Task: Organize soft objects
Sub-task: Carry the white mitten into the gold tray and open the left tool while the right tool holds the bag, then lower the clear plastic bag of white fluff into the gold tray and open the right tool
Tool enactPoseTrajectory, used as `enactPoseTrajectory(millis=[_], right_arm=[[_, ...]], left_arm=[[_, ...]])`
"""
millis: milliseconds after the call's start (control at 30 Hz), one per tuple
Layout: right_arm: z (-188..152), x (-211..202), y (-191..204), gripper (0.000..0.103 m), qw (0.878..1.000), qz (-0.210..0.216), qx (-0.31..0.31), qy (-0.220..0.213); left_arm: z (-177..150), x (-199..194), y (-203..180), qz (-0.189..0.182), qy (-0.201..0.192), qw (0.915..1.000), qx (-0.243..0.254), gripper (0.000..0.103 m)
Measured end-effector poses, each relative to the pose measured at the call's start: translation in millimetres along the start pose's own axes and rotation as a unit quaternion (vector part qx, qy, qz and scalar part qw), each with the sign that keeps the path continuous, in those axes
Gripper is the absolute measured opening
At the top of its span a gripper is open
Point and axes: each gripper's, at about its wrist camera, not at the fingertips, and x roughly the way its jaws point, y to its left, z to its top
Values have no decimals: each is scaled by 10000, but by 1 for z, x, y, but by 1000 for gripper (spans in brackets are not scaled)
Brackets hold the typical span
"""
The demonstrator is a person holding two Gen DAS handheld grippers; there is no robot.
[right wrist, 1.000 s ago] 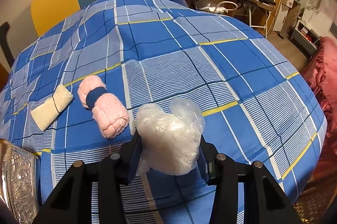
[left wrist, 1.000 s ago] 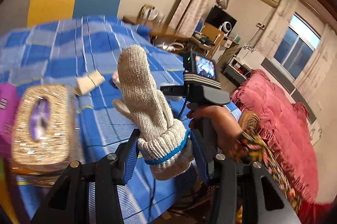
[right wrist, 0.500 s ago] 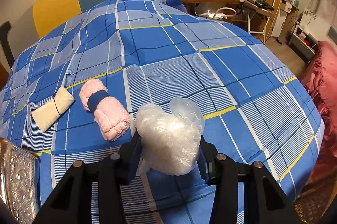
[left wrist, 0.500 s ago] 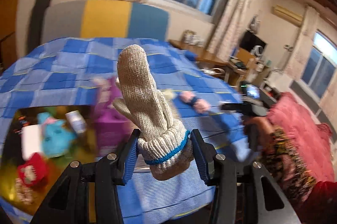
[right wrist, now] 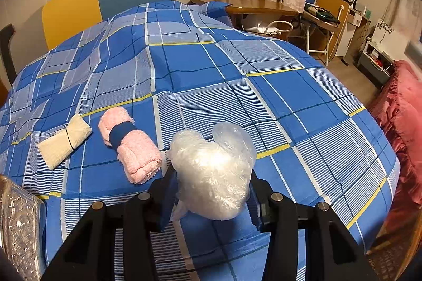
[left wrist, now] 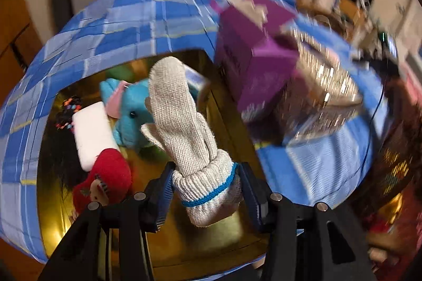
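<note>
The left gripper [left wrist: 205, 191] pinches the ribbed cuff of a beige knitted glove [left wrist: 182, 128], which stands up over a gold tray [left wrist: 224, 236] set on the blue checked bedspread [left wrist: 137, 25]. In the tray lie a blue plush elephant [left wrist: 129, 112], a white block [left wrist: 92, 133] and a red doll [left wrist: 105, 183]; a purple box [left wrist: 253, 62] sits beside it, blurred. The right gripper [right wrist: 213, 191] clamps a crumpled clear plastic bag [right wrist: 213, 170] above the bedspread, near a rolled pink towel [right wrist: 132, 149] and a cream cloth bundle [right wrist: 63, 141].
</note>
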Motion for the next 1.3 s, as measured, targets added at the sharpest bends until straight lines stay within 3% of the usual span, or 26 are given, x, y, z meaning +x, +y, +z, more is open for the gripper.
enactPoseTrajectory(millis=[167,367,567,733,867,967,1100,1300], right_arm=[[0,0,0,47,10000,-42,-1,-3],[0,1,1,47,10000,-43,-29,13],[1,-1,1,47,10000,-50,-31,-69],[2,-15,2,47,9991,48,26,-416],[2,-48,13,47,9908,551,-116,-1228],[-4,-75,30,47,9830,849,-350,-1591],[-13,-116,57,47,9710,1336,-674,-1863],[-39,-183,115,47,9458,2157,-1272,-2066]], left_arm=[[3,25,-9,-81,401,9972,623,50],[8,27,-9,85,317,9967,746,55],[9,-2,14,-481,-274,9980,-318,55],[-5,-29,25,-292,-812,9902,-1096,55],[-20,-44,37,-142,-1097,9807,-1614,55],[-29,-54,43,-79,-1225,9768,-1755,55],[-37,-58,56,12,-1362,9708,-1976,55],[-49,-57,74,-209,-1462,9572,-2488,55]])
